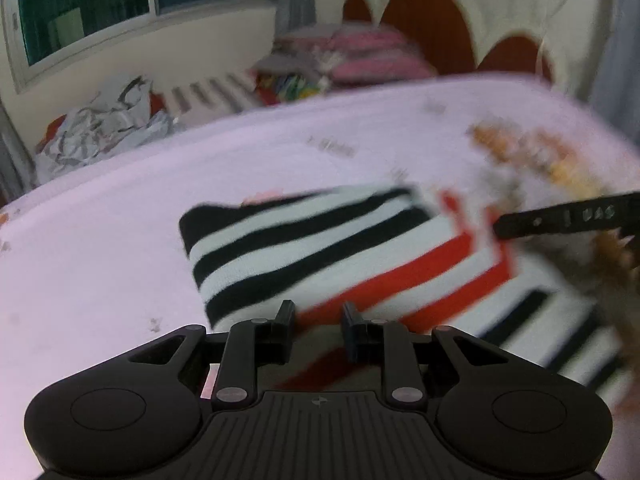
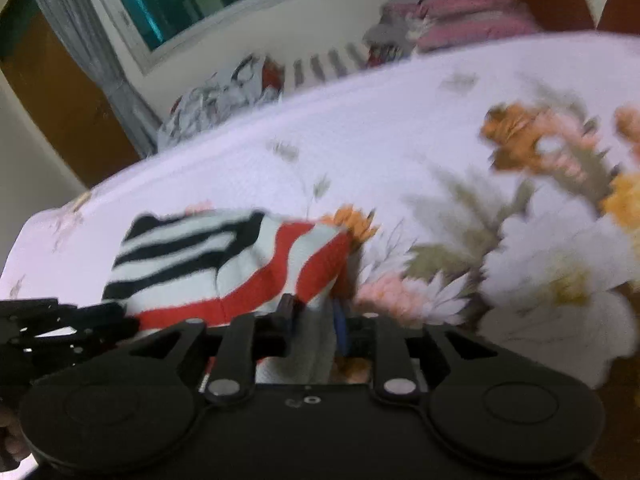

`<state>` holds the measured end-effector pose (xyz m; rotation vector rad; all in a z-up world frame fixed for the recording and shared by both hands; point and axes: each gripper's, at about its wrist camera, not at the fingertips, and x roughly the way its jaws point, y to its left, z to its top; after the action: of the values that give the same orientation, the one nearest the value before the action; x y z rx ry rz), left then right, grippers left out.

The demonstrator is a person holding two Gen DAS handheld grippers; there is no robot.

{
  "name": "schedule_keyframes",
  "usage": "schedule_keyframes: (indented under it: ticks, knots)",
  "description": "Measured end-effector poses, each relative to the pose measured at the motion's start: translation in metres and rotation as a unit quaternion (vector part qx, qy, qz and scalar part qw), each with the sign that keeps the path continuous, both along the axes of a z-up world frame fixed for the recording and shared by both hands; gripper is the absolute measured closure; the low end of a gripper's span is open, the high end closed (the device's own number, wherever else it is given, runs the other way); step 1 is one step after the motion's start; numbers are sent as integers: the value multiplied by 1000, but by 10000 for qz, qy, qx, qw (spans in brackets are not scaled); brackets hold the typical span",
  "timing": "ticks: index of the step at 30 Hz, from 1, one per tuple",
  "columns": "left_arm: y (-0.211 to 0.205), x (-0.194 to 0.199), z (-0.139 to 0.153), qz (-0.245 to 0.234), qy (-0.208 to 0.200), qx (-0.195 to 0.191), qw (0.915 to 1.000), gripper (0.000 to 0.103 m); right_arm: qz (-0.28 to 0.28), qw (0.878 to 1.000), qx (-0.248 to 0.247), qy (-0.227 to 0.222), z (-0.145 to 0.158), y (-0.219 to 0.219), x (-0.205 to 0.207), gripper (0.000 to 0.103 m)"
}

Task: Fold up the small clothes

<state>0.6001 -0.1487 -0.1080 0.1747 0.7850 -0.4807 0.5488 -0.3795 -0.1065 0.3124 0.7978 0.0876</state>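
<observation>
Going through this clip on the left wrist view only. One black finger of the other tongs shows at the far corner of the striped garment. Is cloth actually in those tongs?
Observer: It looks so. In the right wrist view the striped garment runs between the fingers of the right tongs.
Operator: What is printed to the right of it? It is a blur in my view.
Observer: A big white flower on the bedspread, with orange blooms above it.
Operator: Is there anything left of the window?
Observer: A brown door, beside the grey curtain.
</observation>
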Motion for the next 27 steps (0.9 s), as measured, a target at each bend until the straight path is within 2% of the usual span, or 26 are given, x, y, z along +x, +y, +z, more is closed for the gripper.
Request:
schedule_keyframes:
  ticks: [2, 5, 7, 10, 11, 12, 13, 15, 22, 23, 24, 27]
  knots:
    - [10, -21, 7, 144, -36, -152, 9998, 79, 334, 9993, 15, -160, 17, 6, -20, 81]
    - [21, -56, 10, 312, -105, -266, 9991, 79, 981, 9943, -299, -279, 30, 27, -52, 83]
    - [28, -77, 7, 417, 8, -417, 9983, 79, 1305, 9890, -628, -293, 33, 40, -68, 84]
    - [31, -95, -5, 468, 170, -332, 9982, 79, 1712, 9785, -1141, -153, 23, 57, -81, 84]
    - [31, -96, -10, 509, 271, -339, 9978, 79, 1740, 9759, -1316, -43, 16, 58, -81, 90]
    - [30, -96, -15, 545, 353, -316, 9974, 79, 1658, 9730, -1601, 108, 7, 58, -78, 101]
    - [27, -98, -20, 537, 373, -226, 9976, 79, 1609, 9717, -1720, 162, 1, 57, -77, 103]
    - [20, -104, -28, 536, 238, -8, 9983, 79, 1492, 9764, -1550, 186, -3, 50, -71, 103]
    - [11, -120, -30, 847, 187, 141, 9961, 79, 1539, 9723, -1757, 114, -2, 57, -77, 103]
    - [11, -122, -28, 872, 184, 166, 9959, 79, 1557, 9729, -1712, 0, 5, 58, -83, 101]
    - [10, -125, -26, 863, 161, 217, 9959, 79, 1599, 9729, -1668, -118, 11, 59, -89, 94]
    - [10, -130, -24, 903, 142, 274, 9954, 79, 1781, 9703, -1608, -291, 21, 63, -105, 92]
